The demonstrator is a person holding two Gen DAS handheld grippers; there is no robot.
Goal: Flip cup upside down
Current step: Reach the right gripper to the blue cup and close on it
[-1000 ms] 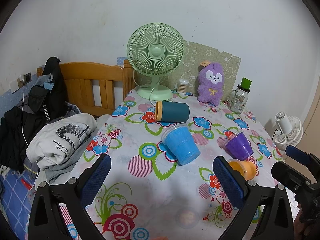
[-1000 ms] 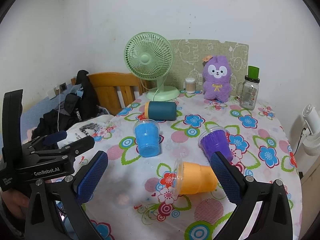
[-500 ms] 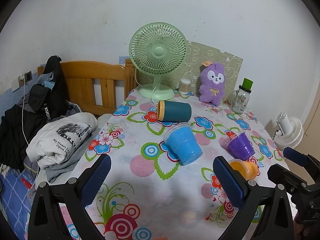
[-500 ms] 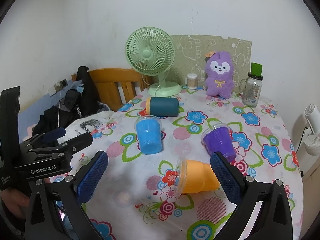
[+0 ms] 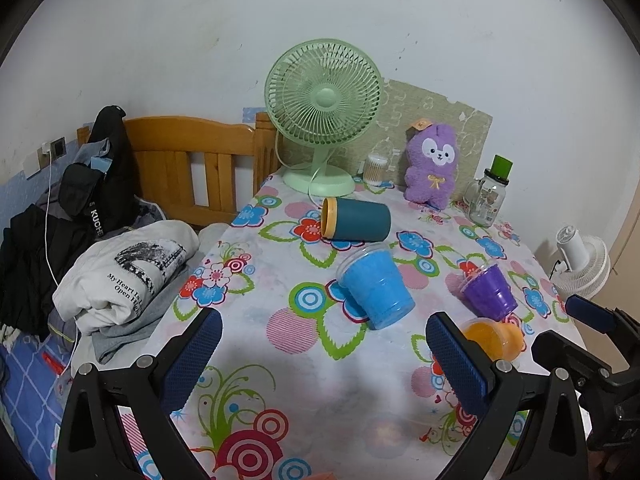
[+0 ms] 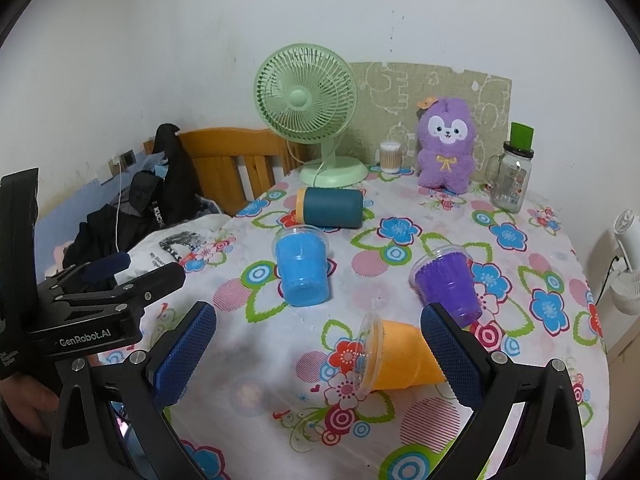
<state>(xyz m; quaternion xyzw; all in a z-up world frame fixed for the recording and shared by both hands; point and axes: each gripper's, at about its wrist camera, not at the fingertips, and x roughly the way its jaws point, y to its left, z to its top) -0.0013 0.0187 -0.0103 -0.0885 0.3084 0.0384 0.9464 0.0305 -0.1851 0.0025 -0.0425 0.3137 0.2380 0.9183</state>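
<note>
We see a white wall [image 5: 200, 40] at the far side; a wooden bed frame [image 5: 192, 160] stands left of the flowered table [image 5: 280, 320]; a white fan [image 5: 580, 264] sits far right.

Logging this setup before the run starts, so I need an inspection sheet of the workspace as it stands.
Surface: table with floral cloth.
Job's things: dark teal cup, blue cup, purple cup and orange cup, all lying on their sides.
Clutter: green fan, purple plush, glass jar, swab pot.
Grippers: left hand-held gripper open; right hand-held gripper open; neither holds anything.
Cables: white cable over the clothes.
Surroundings: wooden bed frame, folded clothes, white floor fan.
</note>
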